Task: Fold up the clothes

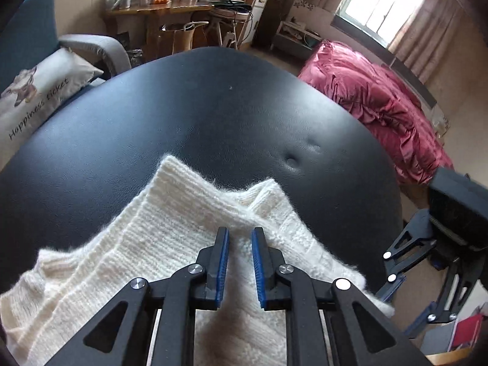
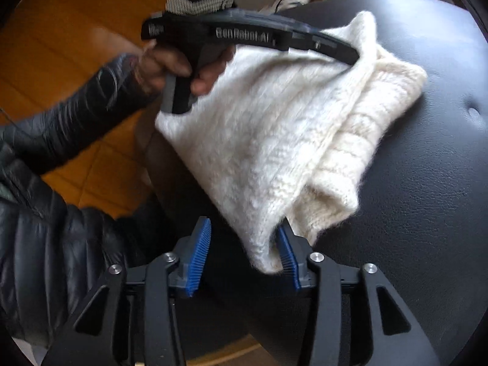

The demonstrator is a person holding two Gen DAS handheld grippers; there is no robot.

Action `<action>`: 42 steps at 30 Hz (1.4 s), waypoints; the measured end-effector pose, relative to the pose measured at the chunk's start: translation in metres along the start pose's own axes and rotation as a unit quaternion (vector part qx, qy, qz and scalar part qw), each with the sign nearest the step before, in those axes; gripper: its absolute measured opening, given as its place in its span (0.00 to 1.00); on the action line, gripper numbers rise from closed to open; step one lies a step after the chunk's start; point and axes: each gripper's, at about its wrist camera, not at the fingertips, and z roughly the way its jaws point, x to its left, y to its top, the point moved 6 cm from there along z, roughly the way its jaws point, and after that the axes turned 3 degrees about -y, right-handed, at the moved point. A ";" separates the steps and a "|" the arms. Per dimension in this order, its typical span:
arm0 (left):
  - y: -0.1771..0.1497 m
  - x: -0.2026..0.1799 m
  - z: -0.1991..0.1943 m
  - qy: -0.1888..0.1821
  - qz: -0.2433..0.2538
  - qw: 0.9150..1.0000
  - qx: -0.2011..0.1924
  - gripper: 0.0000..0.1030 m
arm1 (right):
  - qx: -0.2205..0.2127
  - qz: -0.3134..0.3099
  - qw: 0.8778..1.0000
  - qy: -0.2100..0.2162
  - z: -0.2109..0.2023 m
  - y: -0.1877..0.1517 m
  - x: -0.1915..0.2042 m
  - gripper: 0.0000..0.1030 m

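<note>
The sweater is cream white, made of thick fuzzy knit with ribbed bands along its edges. It lies folded on a black padded surface that looks like leather and has a small button dimple. In the left wrist view, the left side of the garment spreads flat toward the lower corner, and in the middle two ribbed edges rise into soft points. The left hand-held gripper is over this middle part; its blue pads stand a little apart with fabric seen between them, and I cannot tell if they pinch the knit or only rest on it. Farther right, the right hand-held gripper is partly seen beside the edge of the surface.

In the right wrist view, a hand with a dark puffy sleeve holds the left hand-held gripper's handle at the left. The sweater fills the middle, with several layers stacked and a rolled fold at the right side. The right hand-held gripper is wide open; the lower corner of the sweater hangs between its pads and touches the right one.
</note>
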 end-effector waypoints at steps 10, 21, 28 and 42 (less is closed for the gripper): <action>0.005 -0.016 0.020 0.015 0.028 0.999 -0.007 0.14 | 0.054 -0.065 0.996 -0.012 0.011 -0.019 0.015 0.45; -0.025 -0.002 -0.067 0.021 0.018 0.998 -0.062 0.14 | 0.007 -0.013 0.998 -0.053 -0.043 -0.006 0.002 0.46; -0.080 0.007 -0.093 0.061 0.004 0.995 -0.076 0.14 | -0.026 -0.032 0.993 -0.109 -0.043 0.022 -0.009 0.46; -0.067 0.047 -0.112 0.060 -0.041 0.988 -0.136 0.14 | -0.004 -0.024 0.976 -0.215 -0.040 0.049 -0.021 0.46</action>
